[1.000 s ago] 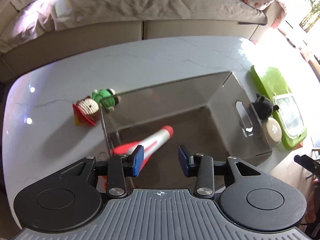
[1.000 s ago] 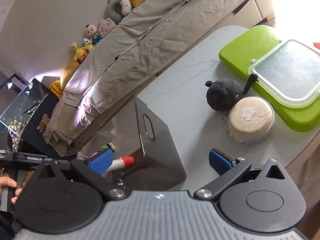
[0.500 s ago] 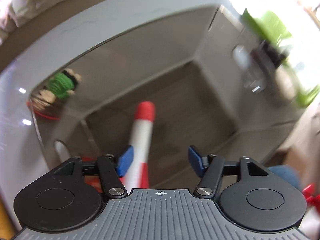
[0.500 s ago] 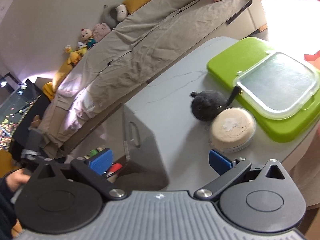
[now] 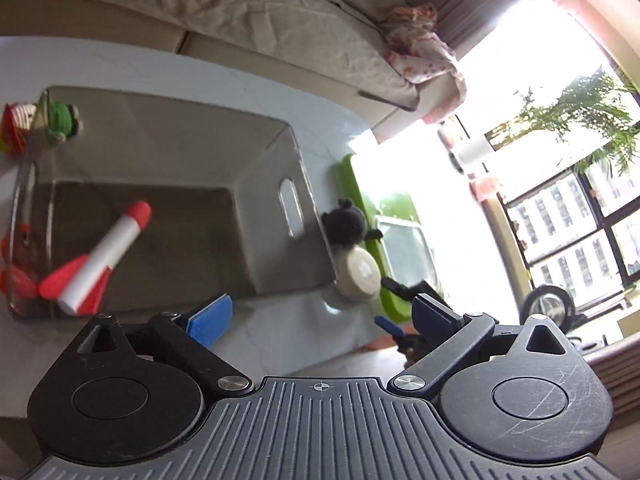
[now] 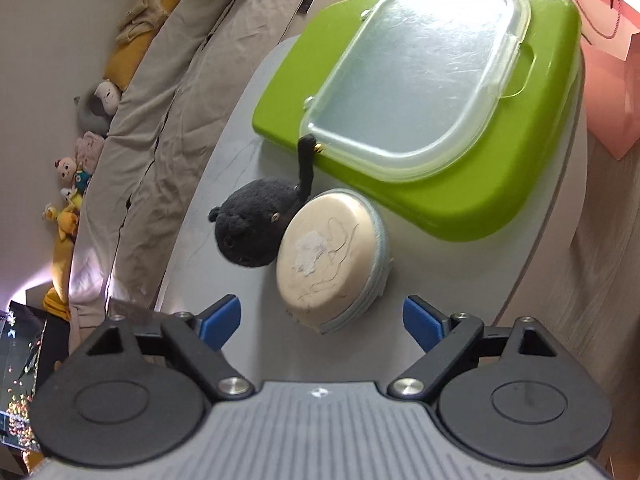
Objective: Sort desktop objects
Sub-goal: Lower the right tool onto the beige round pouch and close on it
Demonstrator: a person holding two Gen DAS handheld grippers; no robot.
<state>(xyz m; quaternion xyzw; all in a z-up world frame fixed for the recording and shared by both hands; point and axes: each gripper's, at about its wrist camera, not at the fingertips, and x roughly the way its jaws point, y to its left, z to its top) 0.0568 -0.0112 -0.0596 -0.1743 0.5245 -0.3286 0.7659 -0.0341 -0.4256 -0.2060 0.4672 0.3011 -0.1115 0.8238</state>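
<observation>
A red and white toy rocket [image 5: 94, 260] lies in the smoky clear bin [image 5: 256, 152] on the white table. My left gripper [image 5: 320, 318] is open and empty, just off the bin's near right corner. My right gripper [image 6: 320, 322] is open and empty, close above a round beige pouch [image 6: 330, 264], which lies between its fingers' line. A black plush cat [image 6: 252, 230] leans against the pouch. Both also show in the left wrist view, the pouch [image 5: 360, 276] and the cat [image 5: 348, 222], beside the bin's right wall.
A green board [image 6: 460, 200] with a clear lid [image 6: 416, 76] on it lies behind the pouch. Two crocheted dolls [image 5: 40, 120] sit at the bin's far left corner. A covered sofa [image 5: 240, 12] runs behind the table. The table edge [image 6: 560, 208] is near the pouch.
The rocket was released and now lies in the bin. My left gripper opened wide and drew back to the right. My right gripper moved forward and down over the beige pouch.
</observation>
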